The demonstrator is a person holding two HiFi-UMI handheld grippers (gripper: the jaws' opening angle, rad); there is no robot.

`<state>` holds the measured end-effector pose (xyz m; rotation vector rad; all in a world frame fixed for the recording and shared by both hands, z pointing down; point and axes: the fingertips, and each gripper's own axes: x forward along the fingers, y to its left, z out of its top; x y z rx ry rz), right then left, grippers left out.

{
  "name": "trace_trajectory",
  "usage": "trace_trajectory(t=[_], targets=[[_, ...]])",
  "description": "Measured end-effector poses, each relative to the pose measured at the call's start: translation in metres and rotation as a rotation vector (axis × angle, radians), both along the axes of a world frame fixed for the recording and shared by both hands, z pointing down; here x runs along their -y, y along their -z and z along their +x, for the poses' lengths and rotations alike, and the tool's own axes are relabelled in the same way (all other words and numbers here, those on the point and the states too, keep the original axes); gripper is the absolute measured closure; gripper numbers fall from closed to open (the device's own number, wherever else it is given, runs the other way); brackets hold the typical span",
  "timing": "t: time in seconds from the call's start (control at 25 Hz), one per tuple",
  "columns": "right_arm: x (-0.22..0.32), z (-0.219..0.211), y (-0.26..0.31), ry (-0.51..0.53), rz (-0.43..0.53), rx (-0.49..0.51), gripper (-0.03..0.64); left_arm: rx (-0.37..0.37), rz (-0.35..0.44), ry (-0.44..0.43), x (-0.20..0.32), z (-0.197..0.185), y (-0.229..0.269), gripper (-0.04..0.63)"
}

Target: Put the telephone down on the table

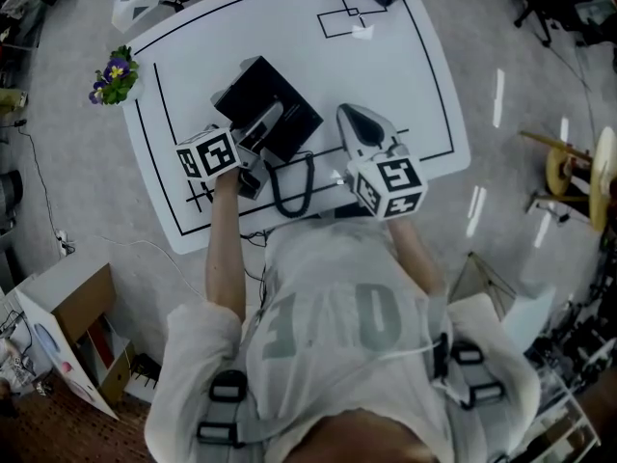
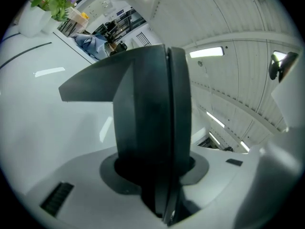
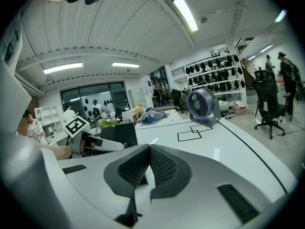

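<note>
Site: shared lab or research workspace, indoors.
White table (image 1: 424, 85) marked with black outlines (image 1: 339, 24). Wall racks (image 3: 209, 70) hold rows of dark rounded gear. Also a desk fan (image 3: 202, 104), an office chair (image 3: 267, 106), ceiling strip lights (image 3: 186, 13), a cardboard box (image 1: 85, 305) on the grey floor, and a person (image 3: 286, 70) standing at the far side.

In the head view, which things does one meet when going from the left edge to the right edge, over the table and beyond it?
From the left: flowers → telephone → right gripper → office chair.
</note>
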<state>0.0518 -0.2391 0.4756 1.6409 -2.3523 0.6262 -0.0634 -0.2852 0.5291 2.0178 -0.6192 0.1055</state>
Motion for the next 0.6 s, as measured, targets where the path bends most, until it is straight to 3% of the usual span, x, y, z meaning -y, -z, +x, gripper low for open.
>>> trace_trajectory(t=[0.6], targets=[[0.0018, 0.0032, -0.0102, 0.006, -0.022, -0.044, 0.609, -0.060, -0.106, 0.037, 0.0051, -0.0008, -0.0074, 0.436]])
